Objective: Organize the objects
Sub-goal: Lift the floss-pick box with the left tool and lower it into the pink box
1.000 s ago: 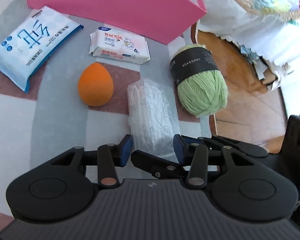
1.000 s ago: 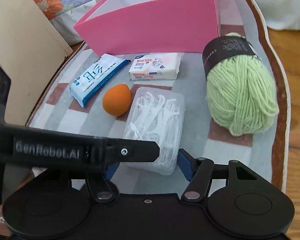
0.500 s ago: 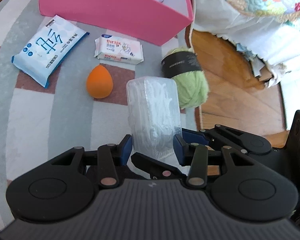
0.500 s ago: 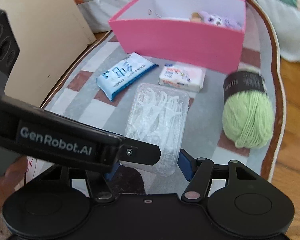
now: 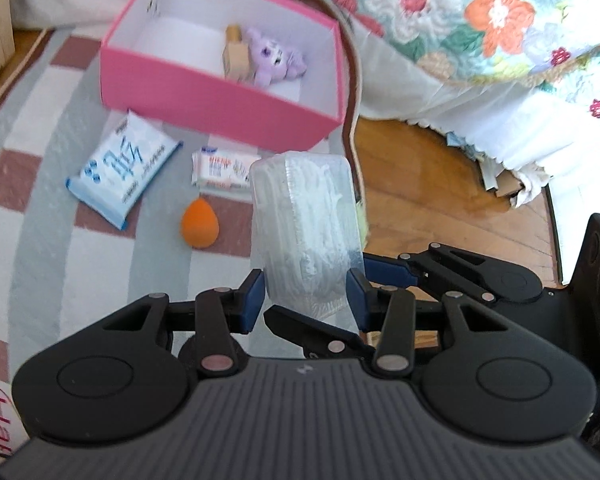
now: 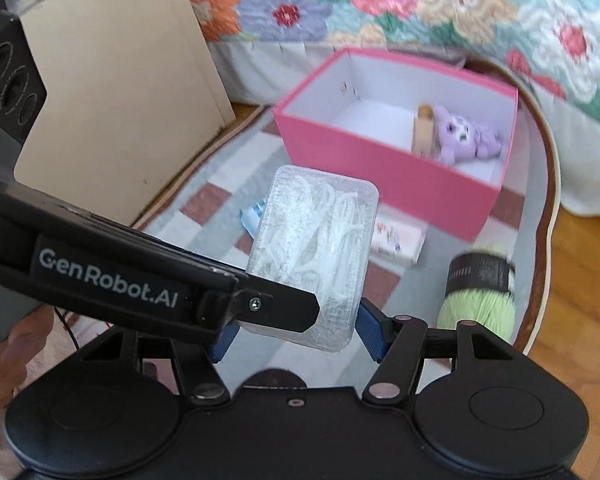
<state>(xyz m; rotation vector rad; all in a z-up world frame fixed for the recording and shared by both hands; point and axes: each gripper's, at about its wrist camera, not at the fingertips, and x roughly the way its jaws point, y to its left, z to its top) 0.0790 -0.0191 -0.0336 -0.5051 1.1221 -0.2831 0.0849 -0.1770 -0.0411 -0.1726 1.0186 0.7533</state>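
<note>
Left tongs [image 5: 306,294] and right tongs [image 6: 296,334] both clamping clear plastic floss-pick box [image 5: 306,224], holding it above checked rug [image 5: 32,216]. Orange egg-shaped sponge [image 5: 199,229] showing only in left view; green yarn ball [image 6: 478,296] only in right. Pink cardboard box [image 5: 220,92] lying beyond.

Pink box [image 5: 204,96], orange sponge [image 5: 199,227], green yarn [image 6: 478,308], checked grey, white and brown rug [image 5: 40,216], floral quilt [image 6: 420,4]

Checked rug [image 5: 40,216]: pink box [image 5: 220,100], 2 tissue pks [image 5: 120,168], orange sponge [image 5: 199,229], yarn [image 6: 478,300].
</note>
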